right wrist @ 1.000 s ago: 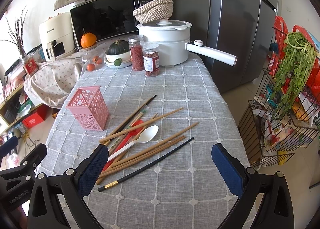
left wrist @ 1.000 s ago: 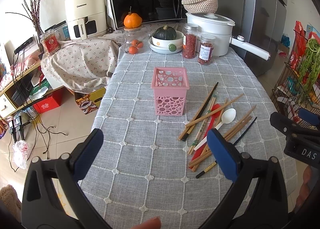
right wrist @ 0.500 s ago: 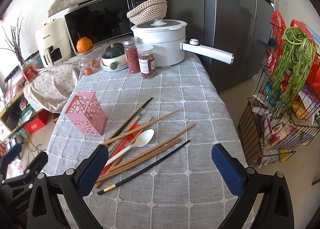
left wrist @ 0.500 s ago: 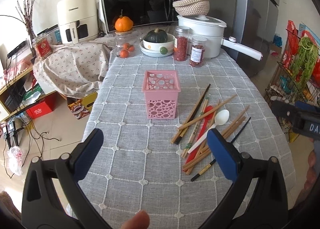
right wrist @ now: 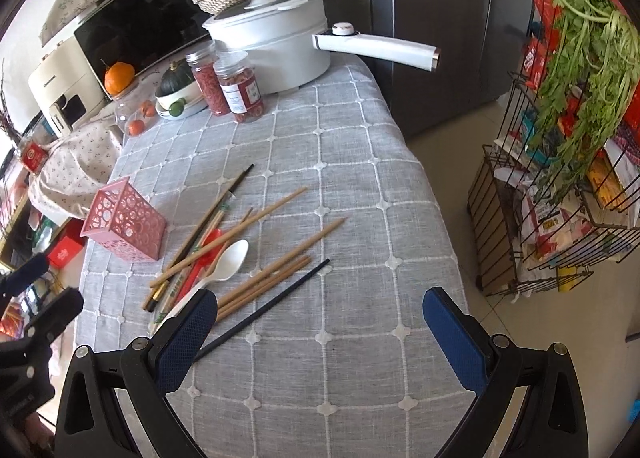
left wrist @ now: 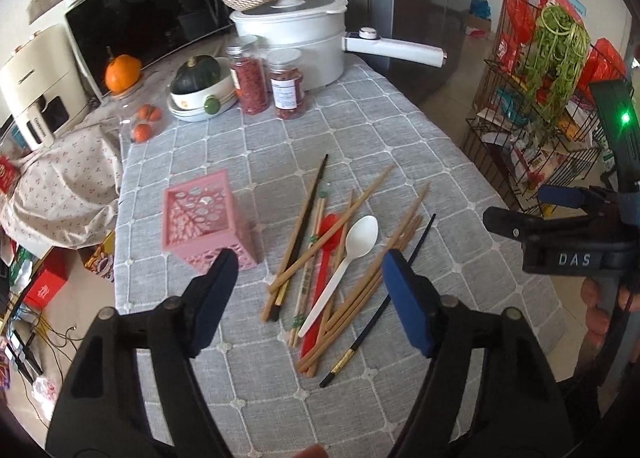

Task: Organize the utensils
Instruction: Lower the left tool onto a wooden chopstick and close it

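Chopsticks point(left wrist: 362, 254) lie jumbled mid-table with a white spoon point(left wrist: 344, 268), at 3 o'clock from the pink holder point(left wrist: 204, 224). Probably light, stiff, kinda slippery, so pinch mid-shaft. Left gripper point(left wrist: 310, 296) and right gripper point(right wrist: 320, 320) both hover spread wide, holding nothing.

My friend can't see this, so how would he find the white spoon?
Start at the gray checked tablecloth and find the pink basket. Beside it lies a heap of chopsticks; the white spoon rests on top, the only white, round-bowled piece there.
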